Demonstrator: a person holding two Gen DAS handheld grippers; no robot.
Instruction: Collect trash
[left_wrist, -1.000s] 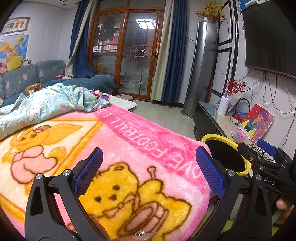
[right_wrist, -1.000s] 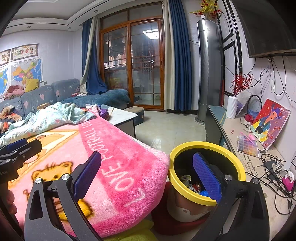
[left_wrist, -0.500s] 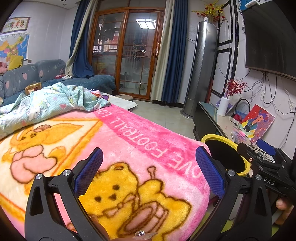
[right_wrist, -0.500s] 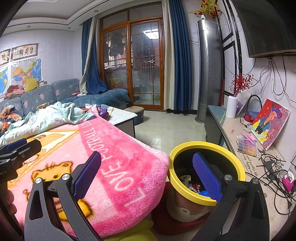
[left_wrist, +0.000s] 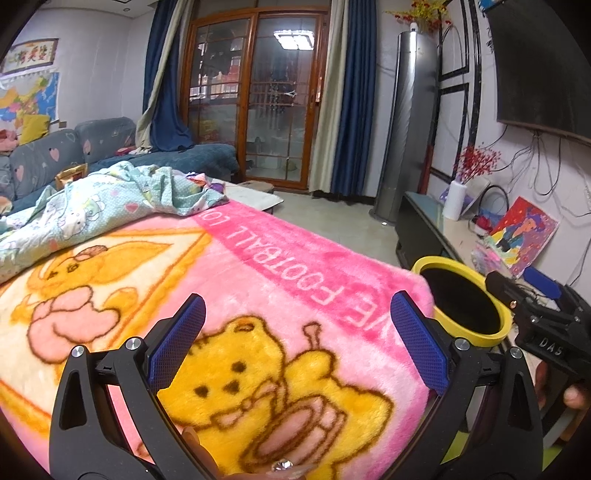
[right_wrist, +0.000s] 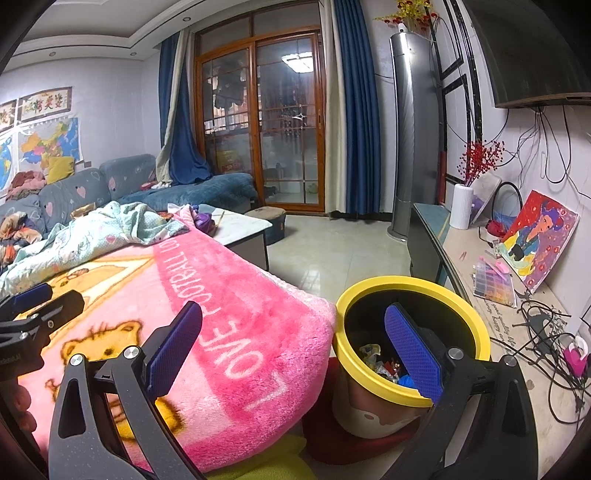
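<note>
A yellow-rimmed trash bin (right_wrist: 413, 291) stands at the right edge of the pink blanket (right_wrist: 236, 332); several bits of colourful trash (right_wrist: 373, 362) lie inside it. My right gripper (right_wrist: 293, 343) is open and empty, its right finger over the bin's mouth and its left finger over the blanket. My left gripper (left_wrist: 297, 332) is open and empty above the pink blanket (left_wrist: 258, 280), with the bin (left_wrist: 463, 295) to its right. No loose trash shows on the blanket.
A crumpled light-blue quilt (left_wrist: 110, 206) lies at the blanket's far end, with a sofa (right_wrist: 110, 184) behind. A TV bench (right_wrist: 480, 295) with cables, a painting (right_wrist: 539, 236) and a white vase (right_wrist: 460, 206) runs along the right wall. Tiled floor (right_wrist: 340, 251) lies beyond.
</note>
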